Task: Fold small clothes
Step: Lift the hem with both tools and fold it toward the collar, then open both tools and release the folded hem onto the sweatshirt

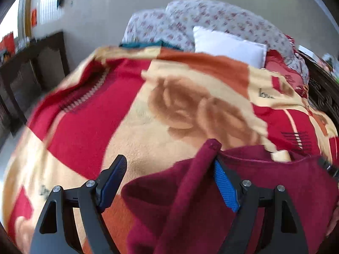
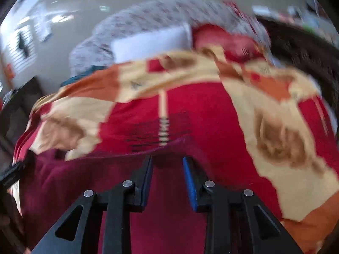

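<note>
A dark maroon garment (image 1: 169, 201) lies on a bed covered by a red, cream and orange blanket (image 1: 131, 114). In the left wrist view my left gripper (image 1: 169, 163) is open wide. A fold of the maroon cloth is draped over its right finger (image 1: 224, 182), and its left finger (image 1: 114, 173) is bare over the blanket. In the right wrist view the garment (image 2: 84, 180) lies under and left of my right gripper (image 2: 168, 160), which is open with a narrow gap just above the cloth's far edge. The view is blurred.
A white pillow (image 1: 228, 44) and floral bedding (image 1: 190, 19) lie at the head of the bed. A teal cloth (image 1: 146, 44) peeks beside them. Dark wooden furniture (image 1: 31, 69) stands at the left, and a dark carved bed frame (image 2: 300, 48) runs along the right.
</note>
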Demonstrator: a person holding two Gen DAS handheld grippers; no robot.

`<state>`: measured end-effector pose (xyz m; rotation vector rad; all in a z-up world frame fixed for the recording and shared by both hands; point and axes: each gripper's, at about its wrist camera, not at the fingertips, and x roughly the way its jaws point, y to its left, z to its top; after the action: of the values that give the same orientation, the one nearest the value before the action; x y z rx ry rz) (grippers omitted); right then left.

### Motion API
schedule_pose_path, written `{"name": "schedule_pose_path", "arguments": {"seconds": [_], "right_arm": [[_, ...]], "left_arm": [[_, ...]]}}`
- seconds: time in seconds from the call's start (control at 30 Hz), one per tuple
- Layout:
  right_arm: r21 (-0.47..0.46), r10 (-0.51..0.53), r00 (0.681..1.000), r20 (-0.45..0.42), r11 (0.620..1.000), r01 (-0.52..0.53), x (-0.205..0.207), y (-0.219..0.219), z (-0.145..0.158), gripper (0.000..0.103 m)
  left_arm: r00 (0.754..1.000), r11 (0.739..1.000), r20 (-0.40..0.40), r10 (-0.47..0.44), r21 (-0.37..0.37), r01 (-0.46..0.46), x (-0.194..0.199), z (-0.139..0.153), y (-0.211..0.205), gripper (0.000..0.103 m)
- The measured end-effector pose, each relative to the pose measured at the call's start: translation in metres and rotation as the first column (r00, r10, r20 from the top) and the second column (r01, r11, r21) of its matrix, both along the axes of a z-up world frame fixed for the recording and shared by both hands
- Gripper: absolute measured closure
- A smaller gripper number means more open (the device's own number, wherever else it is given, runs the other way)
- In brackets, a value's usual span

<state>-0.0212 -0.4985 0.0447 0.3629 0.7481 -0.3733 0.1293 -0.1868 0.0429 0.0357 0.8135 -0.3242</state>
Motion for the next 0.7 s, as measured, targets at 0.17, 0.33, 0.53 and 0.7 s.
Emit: {"name": "schedule_pose_path", "arguments": {"seconds": [0.17, 0.33, 0.53, 0.7], "right_arm": [[0.021, 0.035, 0.999, -0.038, 0.999, -0.034, 0.011, -0.005, -0.01, 0.071], [0.046, 0.077, 0.996, 0.048, 0.996, -0.079, -0.042, 0.009, 0.019, 0.06], [0.1, 0.133, 0.988, 0.079, 0.985, -0.141, -0.107, 0.029, 0.019, 0.048], [0.062, 0.123, 0.992, -0.032, 0.991, -0.121, -0.1, 0.04, -0.002, 0.048]], "left_arm": [[1.0, 0.998, -0.016, 0.018, -0.067, -0.019, 0.008, -0.008, 0.01, 0.005], [1.0, 0.999, 0.022, -0.014, -0.05, 0.015, -0.018, 0.009, 0.016, 0.005], [0.996, 0.999, 0.083, -0.037, -0.024, 0.039, -0.068, 0.026, 0.045, 0.005], [0.998, 1.0, 0.07, -0.005, 0.024, 0.003, -0.108, 0.018, 0.07, 0.005]]}}
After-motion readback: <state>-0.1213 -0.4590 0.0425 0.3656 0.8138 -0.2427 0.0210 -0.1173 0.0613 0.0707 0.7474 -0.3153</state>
